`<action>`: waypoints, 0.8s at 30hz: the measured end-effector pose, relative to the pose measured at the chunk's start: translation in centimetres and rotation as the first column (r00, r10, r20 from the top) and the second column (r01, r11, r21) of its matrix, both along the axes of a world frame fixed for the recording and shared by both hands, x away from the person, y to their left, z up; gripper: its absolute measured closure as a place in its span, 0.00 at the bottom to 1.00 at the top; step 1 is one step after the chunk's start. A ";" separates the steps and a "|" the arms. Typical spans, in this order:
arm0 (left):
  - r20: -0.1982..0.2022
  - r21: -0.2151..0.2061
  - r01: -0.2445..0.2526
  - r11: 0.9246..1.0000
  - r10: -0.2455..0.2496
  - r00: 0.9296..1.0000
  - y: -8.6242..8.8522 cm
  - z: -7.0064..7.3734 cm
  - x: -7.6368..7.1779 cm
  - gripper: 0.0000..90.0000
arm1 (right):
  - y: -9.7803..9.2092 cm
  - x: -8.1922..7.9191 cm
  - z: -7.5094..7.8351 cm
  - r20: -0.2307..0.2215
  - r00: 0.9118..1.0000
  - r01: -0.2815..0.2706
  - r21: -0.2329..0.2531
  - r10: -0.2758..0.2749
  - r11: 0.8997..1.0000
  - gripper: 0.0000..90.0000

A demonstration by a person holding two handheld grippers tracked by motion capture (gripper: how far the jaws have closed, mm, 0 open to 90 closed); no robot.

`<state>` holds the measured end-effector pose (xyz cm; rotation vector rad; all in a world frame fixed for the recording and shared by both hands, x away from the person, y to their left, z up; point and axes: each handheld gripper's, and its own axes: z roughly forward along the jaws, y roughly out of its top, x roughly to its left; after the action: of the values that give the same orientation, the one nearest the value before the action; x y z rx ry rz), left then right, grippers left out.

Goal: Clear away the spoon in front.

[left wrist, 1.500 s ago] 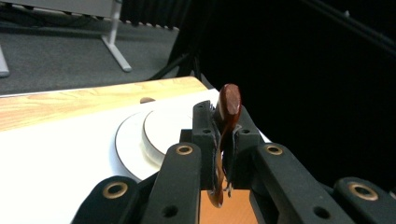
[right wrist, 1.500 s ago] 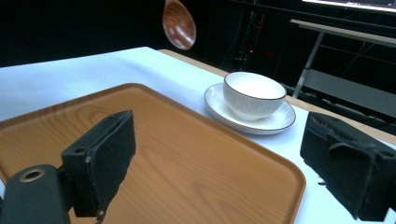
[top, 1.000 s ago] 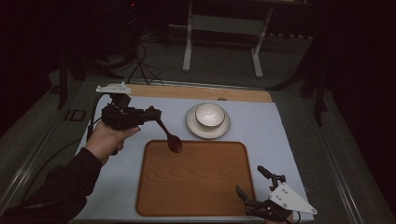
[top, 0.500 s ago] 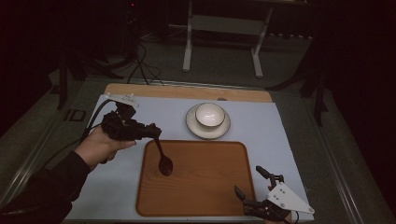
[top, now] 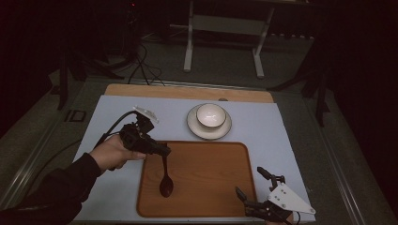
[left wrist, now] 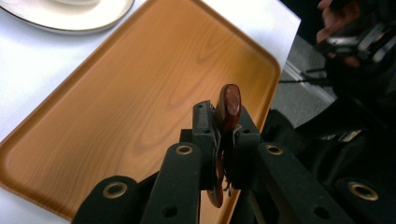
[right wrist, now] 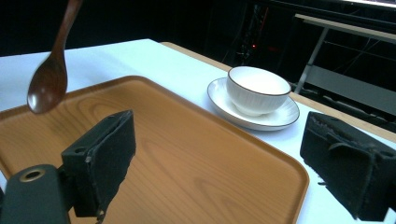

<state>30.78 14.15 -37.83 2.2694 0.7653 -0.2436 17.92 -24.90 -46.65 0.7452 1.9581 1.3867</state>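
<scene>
— Spoon (top: 165, 180): where was it held, and by what?

— The dark wooden spoon was pinched by its handle end between the pressed-together jaws of the left gripper (top: 162, 151). In the left gripper view the handle tip (left wrist: 228, 106) was seen standing up between the two black jaws, so a firm end grip could be judged. The bowl of the spoon was hung downward over the left part of the wooden tray (top: 220, 161), near its left rim.

— Was contact with the tray made?

— That could not be told for certain. In the right gripper view the spoon bowl (right wrist: 46, 86) was seen above the tray surface, with a gap suggested beneath it, so it was judged to be just clear of the wood.

— Why was it carried that way?

— By the far end being gripped, the spoon bowl was let down first, and the jaws were kept away from the tray. A laying-down on the tray was judged to be the step in hand.

— And the other gripper?

— The right gripper (top: 253, 190) was held low at the tray's near right corner, with its jaws spread and nothing between them. It was kept well apart from the spoon, seemingly so that the left side was left free.

— What else was laid out?

— A white bowl (top: 210, 115) was set on a saucer (top: 209, 127) just beyond the tray's far edge, on the pale blue table cover (top: 281, 131). Both were untouched.
</scene>
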 end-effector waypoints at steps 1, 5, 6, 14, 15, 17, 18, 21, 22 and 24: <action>-0.004 0.011 0.006 1.000 -0.006 1.000 -0.3 -0.4 0.0 0.93 | 0.0 0.0 0.0 0.000 1.000 0.001 0.000 -0.001 1.000 0.12; -0.040 0.042 0.026 0.999 -0.024 0.999 -1.2 -2.0 0.3 0.93 | 0.0 0.1 -0.1 -0.002 1.000 -0.001 -0.005 0.001 1.000 0.12; -0.054 0.048 0.035 0.998 -0.032 0.998 -1.4 -2.4 0.4 0.93 | 0.0 0.1 -0.1 -0.003 1.000 -0.002 -0.006 0.002 1.000 0.12; -0.141 0.085 0.020 0.996 -0.008 0.990 -2.6 -5.1 1.6 0.93 | -0.1 0.1 -0.1 -0.008 1.000 -0.002 -0.005 0.002 1.000 0.12; -0.153 0.085 0.008 0.996 0.005 0.988 -2.7 -5.3 1.8 0.93 | -0.1 0.1 -0.1 -0.007 1.000 -0.002 -0.006 0.002 1.000 0.12; -0.158 0.086 -0.003 0.996 0.016 0.987 -2.8 -5.5 2.1 0.93 | 0.0 0.1 -0.1 -0.007 1.000 -0.001 -0.008 0.001 1.000 0.12; -0.158 0.086 -0.003 0.996 0.016 0.987 -2.8 -5.5 2.1 0.93 | 0.0 0.1 -0.1 -0.007 1.000 0.003 -0.010 -0.003 1.000 0.12; -0.168 0.094 -0.054 0.994 0.069 0.983 -3.2 -6.4 2.8 0.92 | -0.1 0.1 -0.1 -0.007 1.000 0.006 -0.009 -0.006 1.000 0.12; -0.170 0.087 -0.068 0.994 0.082 0.982 -3.3 -6.7 2.9 0.91 | -0.1 0.1 -0.1 -0.008 1.000 0.006 -0.008 -0.006 1.000 0.12; -0.170 0.087 -0.068 0.994 0.082 0.982 -3.3 -6.7 2.9 0.91 | -0.1 0.1 -0.1 -0.009 1.000 0.005 -0.007 -0.005 1.000 0.12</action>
<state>33.67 10.87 -44.52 2.3107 0.9653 -0.3853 18.00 -25.03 -46.77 0.7533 1.9658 1.3748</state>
